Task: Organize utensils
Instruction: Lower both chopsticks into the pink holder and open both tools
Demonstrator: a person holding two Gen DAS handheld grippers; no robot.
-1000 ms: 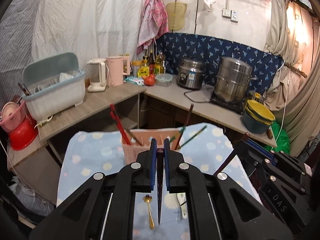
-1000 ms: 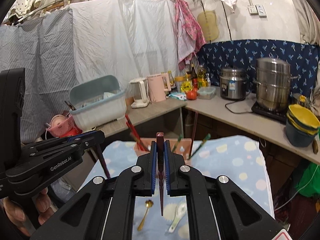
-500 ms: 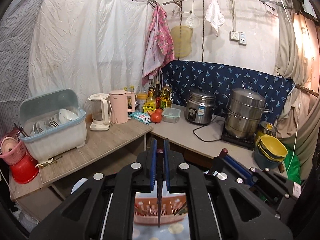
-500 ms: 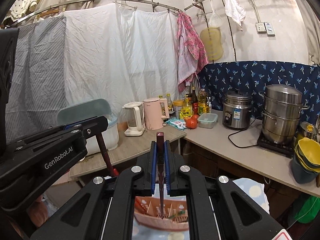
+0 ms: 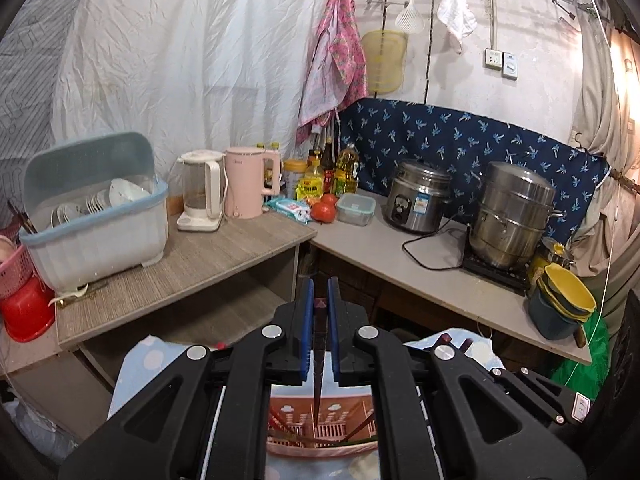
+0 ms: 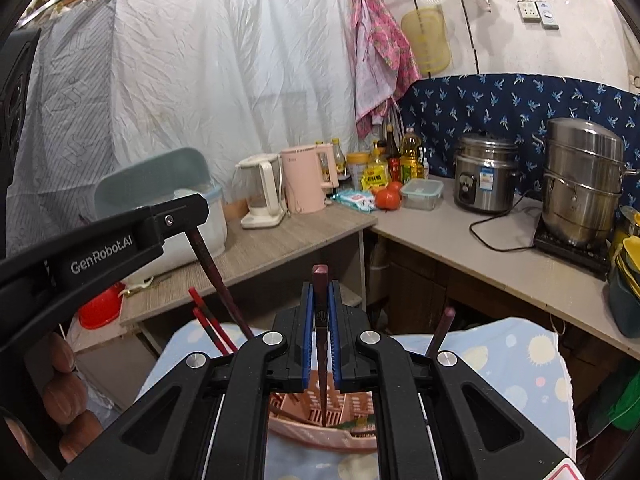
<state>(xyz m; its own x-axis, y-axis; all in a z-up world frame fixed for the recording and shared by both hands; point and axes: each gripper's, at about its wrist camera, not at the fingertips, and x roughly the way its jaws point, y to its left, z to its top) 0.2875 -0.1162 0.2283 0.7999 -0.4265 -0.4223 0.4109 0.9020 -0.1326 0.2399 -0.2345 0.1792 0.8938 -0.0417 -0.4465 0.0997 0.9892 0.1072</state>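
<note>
Dark maroon chopstick (image 6: 321,344), slim, tapered, pinched in right tool (image 6: 321,344), left tool (image 5: 319,344) pinching another, above pink basket (image 6: 320,436)

"GenRobot.AI" printed white on left claw (image 6: 192,216) arm.

Below our right fingers (image 6: 334,344) we see the pink slatted plastic utensil basket (image 6: 320,432) on the dotted blue tablecloth (image 6: 500,360), the grey wooden counter (image 6: 280,248) beyond it.
</note>
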